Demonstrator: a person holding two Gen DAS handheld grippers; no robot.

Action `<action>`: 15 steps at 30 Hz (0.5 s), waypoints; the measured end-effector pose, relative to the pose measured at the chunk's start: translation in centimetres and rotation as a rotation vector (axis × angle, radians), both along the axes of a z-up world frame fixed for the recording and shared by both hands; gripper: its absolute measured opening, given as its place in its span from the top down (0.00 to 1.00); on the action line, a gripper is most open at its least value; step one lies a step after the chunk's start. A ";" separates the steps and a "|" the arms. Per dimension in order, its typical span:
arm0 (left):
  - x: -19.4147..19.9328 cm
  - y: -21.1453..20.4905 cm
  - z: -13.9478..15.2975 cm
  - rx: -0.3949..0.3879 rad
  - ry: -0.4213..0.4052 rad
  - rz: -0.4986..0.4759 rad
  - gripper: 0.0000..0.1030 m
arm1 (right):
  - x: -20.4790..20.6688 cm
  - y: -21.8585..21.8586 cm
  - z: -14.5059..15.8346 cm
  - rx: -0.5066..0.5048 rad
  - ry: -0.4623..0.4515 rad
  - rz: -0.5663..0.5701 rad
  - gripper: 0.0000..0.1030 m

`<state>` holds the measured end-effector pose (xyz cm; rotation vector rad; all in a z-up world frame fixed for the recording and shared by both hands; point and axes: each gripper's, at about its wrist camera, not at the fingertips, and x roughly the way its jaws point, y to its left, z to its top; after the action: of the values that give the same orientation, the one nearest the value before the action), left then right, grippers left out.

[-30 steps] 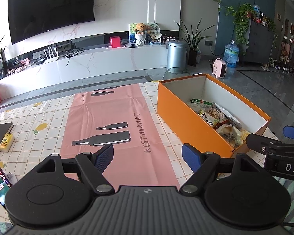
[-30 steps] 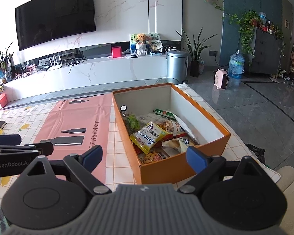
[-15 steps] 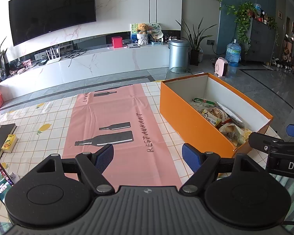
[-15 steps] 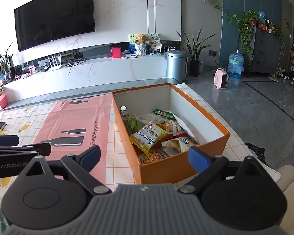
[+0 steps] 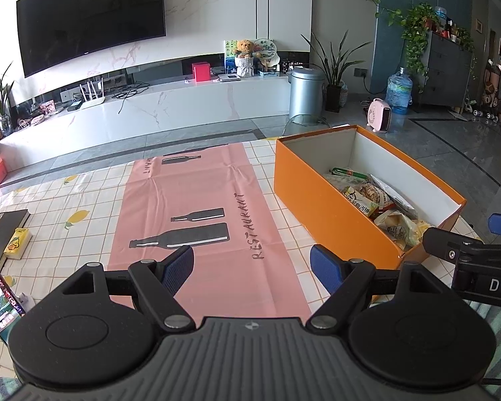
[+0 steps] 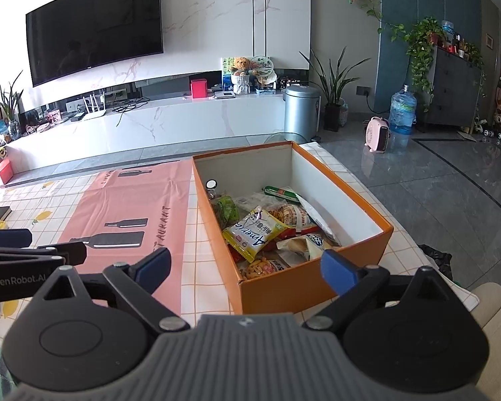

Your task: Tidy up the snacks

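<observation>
An orange box [image 6: 317,284] with white inner walls stands on the table at the right and holds several snack packets, among them a yellow packet [image 6: 254,235] and a green sausage stick [image 6: 280,193]. In the left wrist view the same orange box [image 5: 317,200] lies to the right of a pink mat [image 5: 197,220]. My left gripper [image 5: 252,269] hovers open above the near end of that mat, nothing between its blue pads. My right gripper [image 6: 245,269] is open too, held in front of the box's near end, empty.
A checked tablecloth [image 5: 66,200] covers the table. A dark book with a small yellow carton [image 5: 16,240] lies at the left edge, a lit phone screen [image 5: 0,297] nearer me. Beyond the table are a TV wall, a steel bin [image 6: 300,110] and a pink heater [image 6: 377,133].
</observation>
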<state>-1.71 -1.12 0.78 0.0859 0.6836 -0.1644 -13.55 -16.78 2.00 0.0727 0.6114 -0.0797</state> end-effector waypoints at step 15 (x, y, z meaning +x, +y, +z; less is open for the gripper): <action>-0.3 0.2 0.4 0.002 -0.001 0.000 0.10 | 0.0 0.0 0.0 -0.001 0.001 0.000 0.07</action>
<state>-1.96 -0.95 1.15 0.0878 0.6829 -0.1638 -13.57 -16.78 1.99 0.0714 0.6124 -0.0803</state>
